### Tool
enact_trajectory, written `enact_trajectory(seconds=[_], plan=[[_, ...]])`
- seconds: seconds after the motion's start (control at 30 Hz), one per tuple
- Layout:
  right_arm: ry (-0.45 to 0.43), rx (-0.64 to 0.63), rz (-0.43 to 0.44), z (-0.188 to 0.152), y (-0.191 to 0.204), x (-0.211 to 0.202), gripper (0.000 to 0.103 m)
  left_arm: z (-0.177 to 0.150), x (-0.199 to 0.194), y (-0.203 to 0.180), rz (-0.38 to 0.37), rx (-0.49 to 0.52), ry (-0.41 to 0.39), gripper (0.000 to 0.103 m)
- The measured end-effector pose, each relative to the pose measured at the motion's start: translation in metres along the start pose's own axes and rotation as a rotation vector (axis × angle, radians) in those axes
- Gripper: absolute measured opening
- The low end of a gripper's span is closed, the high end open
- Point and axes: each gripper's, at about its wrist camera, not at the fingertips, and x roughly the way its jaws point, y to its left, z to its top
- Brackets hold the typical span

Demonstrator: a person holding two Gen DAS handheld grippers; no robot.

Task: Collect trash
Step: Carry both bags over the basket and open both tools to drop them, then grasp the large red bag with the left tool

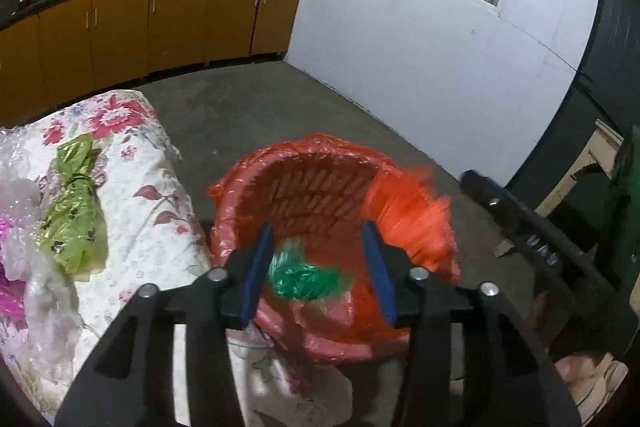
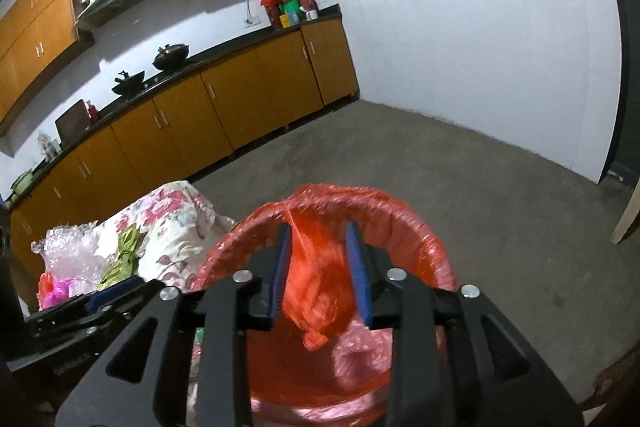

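Note:
A red basket lined with a red bag (image 1: 320, 195) stands on the floor beside a floral-covered table (image 1: 136, 187). My left gripper (image 1: 320, 263) is open above the basket; a dark green plastic bag (image 1: 304, 277), blurred, is between and below its jaws, inside the basket. My right gripper (image 2: 320, 263) hangs over the same basket (image 2: 420, 239), its jaws either side of a crumpled orange-red plastic bag (image 2: 320, 287) that looks blurred; the same bag shows in the left wrist view (image 1: 404, 211). A light green bag (image 1: 72, 223) lies on the table.
Clear bubble wrap (image 1: 24, 195) and a pink bag (image 2: 56, 287) lie on the floral table. Yellow kitchen cabinets (image 1: 160, 23) line the far wall under a black counter. A wooden piece (image 1: 592, 163) leans at the right. Grey concrete floor (image 2: 440, 163) surrounds the basket.

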Motion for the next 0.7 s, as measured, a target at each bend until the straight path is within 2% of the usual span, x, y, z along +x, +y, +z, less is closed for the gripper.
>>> enact_trajectory(seconds=[0.1, 0.17, 0.37, 0.53, 0.7], plan=[[-0.013, -0.009, -0.02, -0.003, -0.005, -0.009, 0.039, -0.002, -0.011, 0.01, 0.032, -0.016, -0.004, 0.052], [-0.012, -0.021, -0.033, -0.006, -0.008, -0.013, 0.039, -0.004, -0.023, 0.018, 0.059, -0.015, -0.02, 0.057], [0.003, -0.055, -0.038, -0.022, -0.005, -0.033, 0.039, -0.019, -0.083, 0.045, 0.186, 0.029, -0.098, 0.069], [0.012, -0.097, 0.008, -0.034, 0.016, -0.048, 0.039, -0.054, -0.141, 0.082, 0.337, 0.058, -0.138, 0.074], [0.045, -0.12, 0.069, -0.046, 0.044, -0.049, 0.039, -0.096, -0.182, 0.113, 0.409, 0.015, -0.135, 0.074]])
